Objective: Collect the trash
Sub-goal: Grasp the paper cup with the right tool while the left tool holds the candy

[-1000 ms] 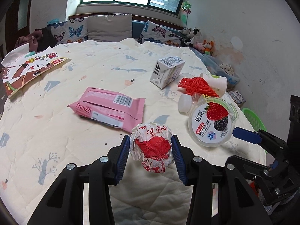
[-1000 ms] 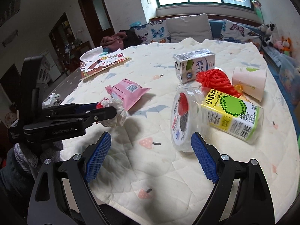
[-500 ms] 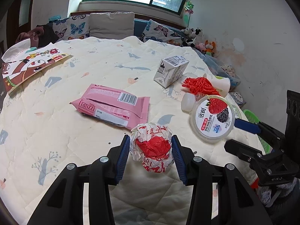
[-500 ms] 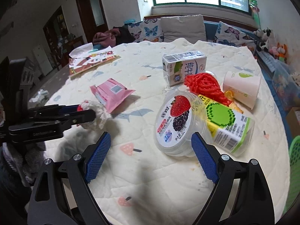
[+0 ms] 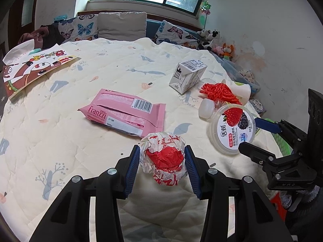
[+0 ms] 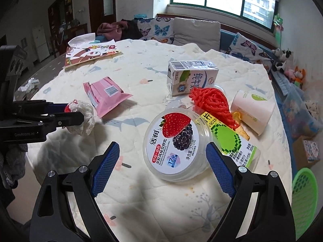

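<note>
Left wrist view: the left tool [image 5: 162,161] is clamped on one crumpled wrapper [image 5: 163,159] above the counter's [image 5: 60,141] near edge. The right tool [image 6: 161,168] gapes wide, empty, around one yogurt tub [image 6: 173,145] lying on its side, lid toward the near edge. Only the right wrist view shows the green basket [image 6: 302,193].

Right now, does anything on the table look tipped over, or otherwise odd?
Yes. The yogurt tub lies on its side, lid facing the right gripper. The paper cup and milk carton have also fallen over. Nothing visibly spilled.
</note>
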{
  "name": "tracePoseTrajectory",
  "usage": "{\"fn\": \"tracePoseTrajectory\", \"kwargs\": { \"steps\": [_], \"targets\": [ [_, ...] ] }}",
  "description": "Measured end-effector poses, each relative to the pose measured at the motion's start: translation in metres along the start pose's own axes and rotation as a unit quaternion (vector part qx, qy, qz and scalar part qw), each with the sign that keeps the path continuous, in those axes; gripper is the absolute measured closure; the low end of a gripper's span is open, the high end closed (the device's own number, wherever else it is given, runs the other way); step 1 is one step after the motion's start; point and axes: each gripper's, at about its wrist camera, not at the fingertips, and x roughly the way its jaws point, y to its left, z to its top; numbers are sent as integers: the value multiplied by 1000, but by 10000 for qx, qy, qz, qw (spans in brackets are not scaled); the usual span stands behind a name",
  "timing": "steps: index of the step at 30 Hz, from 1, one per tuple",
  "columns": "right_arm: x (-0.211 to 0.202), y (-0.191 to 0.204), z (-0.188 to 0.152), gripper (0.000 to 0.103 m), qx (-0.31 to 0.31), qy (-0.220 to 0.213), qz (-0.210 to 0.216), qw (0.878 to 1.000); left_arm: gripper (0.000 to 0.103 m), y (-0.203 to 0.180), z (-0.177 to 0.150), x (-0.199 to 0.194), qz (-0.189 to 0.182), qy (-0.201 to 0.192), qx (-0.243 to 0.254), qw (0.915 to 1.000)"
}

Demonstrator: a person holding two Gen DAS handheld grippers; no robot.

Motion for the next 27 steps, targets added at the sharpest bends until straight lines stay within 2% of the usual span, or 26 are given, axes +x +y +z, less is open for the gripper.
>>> {"fn": "tracePoseTrajectory", "kwargs": {
  "steps": [7,20,27],
  "targets": [
    [-5,-16,9,16,306,7,224,9993,59,5,5,-1,50,-9,-35,10000],
    [-14,-79,3,16,622,101,-204,9978,59,13,11,-3,126,-14,-120,9998],
    [-12,-128,16,18,995,-37,-422,9941,59,7,17,3,115,-1,-93,9999]
  ]
}}
